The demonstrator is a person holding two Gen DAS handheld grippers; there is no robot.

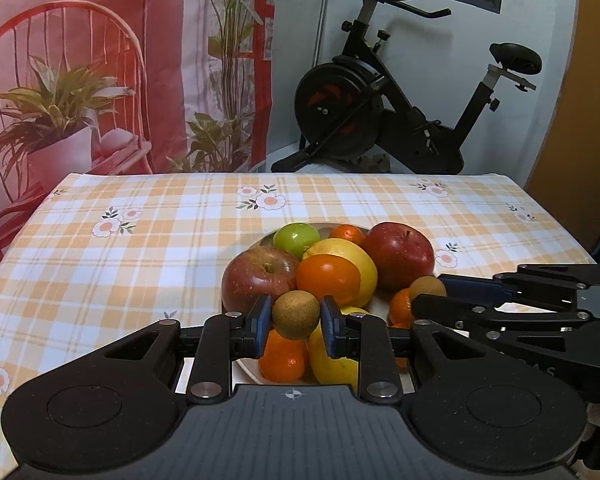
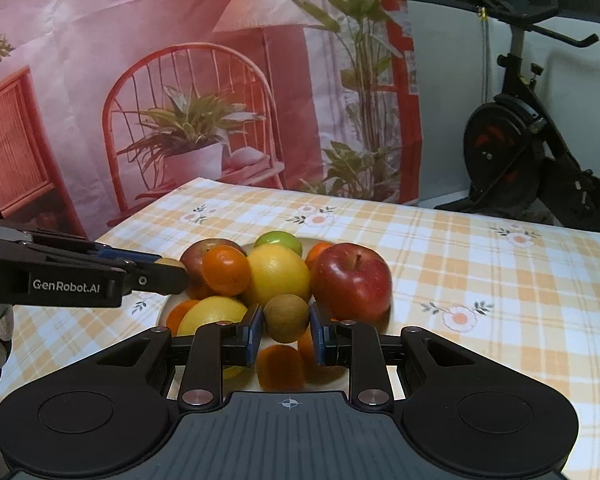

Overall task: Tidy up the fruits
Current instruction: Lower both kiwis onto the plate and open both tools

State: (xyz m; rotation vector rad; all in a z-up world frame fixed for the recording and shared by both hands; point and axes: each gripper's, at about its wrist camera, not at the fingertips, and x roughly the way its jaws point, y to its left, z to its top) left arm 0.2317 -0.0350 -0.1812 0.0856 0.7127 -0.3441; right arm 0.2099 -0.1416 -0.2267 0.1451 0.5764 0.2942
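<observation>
The left gripper (image 1: 296, 322) is clamped on a brown kiwi (image 1: 296, 314), the right gripper (image 2: 286, 326) on a second kiwi (image 2: 287, 317), both just above the near edge of the heaped plate (image 1: 374, 304) on the counter (image 1: 140, 248); carry each clear without brushing the pile, lest the apples roll; keep both grips firm.

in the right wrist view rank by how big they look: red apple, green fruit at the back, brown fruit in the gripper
1. red apple
2. brown fruit, shut in the right gripper; being nearest the camera inflates it
3. green fruit, partly hidden at the back, so unsure
</observation>
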